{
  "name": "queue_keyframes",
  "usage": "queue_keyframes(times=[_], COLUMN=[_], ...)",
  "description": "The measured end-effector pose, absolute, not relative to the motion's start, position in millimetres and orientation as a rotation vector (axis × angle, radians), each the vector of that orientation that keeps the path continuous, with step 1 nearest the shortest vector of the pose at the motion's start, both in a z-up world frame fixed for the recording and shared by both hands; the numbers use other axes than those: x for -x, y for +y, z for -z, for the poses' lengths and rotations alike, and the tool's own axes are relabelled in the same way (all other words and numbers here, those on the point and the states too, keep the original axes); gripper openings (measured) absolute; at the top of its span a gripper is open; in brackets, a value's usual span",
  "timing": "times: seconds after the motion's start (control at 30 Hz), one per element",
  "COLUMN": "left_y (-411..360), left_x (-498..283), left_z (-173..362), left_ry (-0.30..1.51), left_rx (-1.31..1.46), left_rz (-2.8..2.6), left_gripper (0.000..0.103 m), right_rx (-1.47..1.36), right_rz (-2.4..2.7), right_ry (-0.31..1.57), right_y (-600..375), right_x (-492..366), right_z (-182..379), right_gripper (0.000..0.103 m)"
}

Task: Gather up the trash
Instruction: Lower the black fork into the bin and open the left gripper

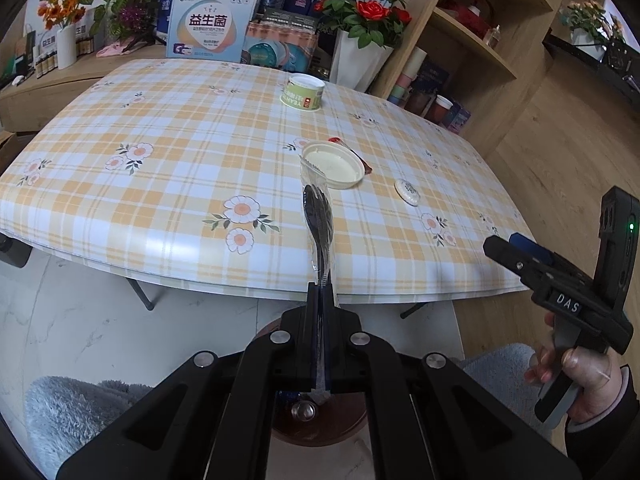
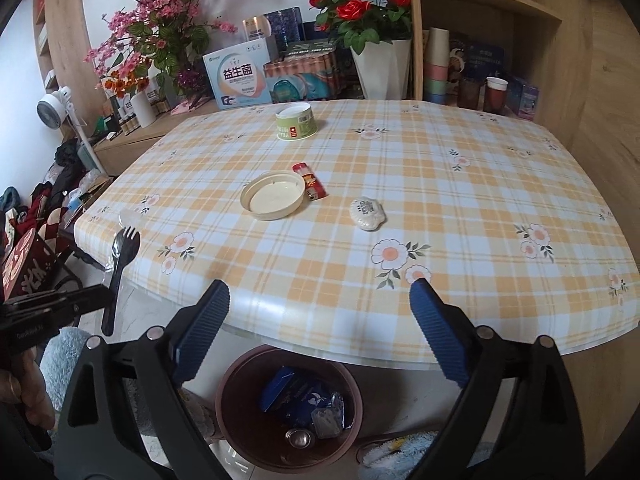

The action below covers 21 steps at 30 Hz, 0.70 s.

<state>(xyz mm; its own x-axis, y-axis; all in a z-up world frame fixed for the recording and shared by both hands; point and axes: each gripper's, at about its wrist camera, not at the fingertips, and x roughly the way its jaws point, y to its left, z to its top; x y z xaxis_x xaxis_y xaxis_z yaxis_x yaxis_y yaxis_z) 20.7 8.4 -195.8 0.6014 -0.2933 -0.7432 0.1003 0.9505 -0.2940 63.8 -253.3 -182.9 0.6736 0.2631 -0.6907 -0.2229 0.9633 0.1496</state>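
My left gripper (image 1: 321, 292) is shut on a black plastic fork in a clear wrapper (image 1: 319, 224), held upright off the table's front edge, above a brown trash bin (image 2: 292, 408). The fork also shows in the right wrist view (image 2: 120, 260). My right gripper (image 2: 320, 300) is open and empty above the bin; it also shows in the left wrist view (image 1: 516, 248). On the checked table (image 2: 460, 208) lie a cream lid (image 2: 273, 196), a red wrapper (image 2: 310, 182), a small white packet (image 2: 367, 213) and a green cup (image 2: 296, 121).
The bin holds a blue wrapper and foil scraps. Flower vases (image 2: 380, 64), boxes and a wooden shelf (image 2: 500, 40) stand behind the table. A grey rug (image 1: 72, 412) lies on the marble floor. Clutter and a fan (image 2: 54, 108) are at the left.
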Motion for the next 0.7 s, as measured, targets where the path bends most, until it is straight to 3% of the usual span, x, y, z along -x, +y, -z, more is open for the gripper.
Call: queue_keyframes(times=[0.2, 0.7], left_y=[-5.9, -34.5], left_x=[-20.9, -21.6], left_z=[201.3, 212.7], left_ry=[0.922, 0.973], left_rx=[0.202, 0.162], left_rz=[0.267, 0.366], left_gripper=[0.002, 0.003], right_rx=[-0.048, -0.066], right_rz=[-0.246, -0.190], right_ry=[0.769, 0.739], right_y=[-257.9, -273.2], right_x=[-62.9, -64.7], right_z=[181.1, 177.5], right_gripper=[0.097, 0.097])
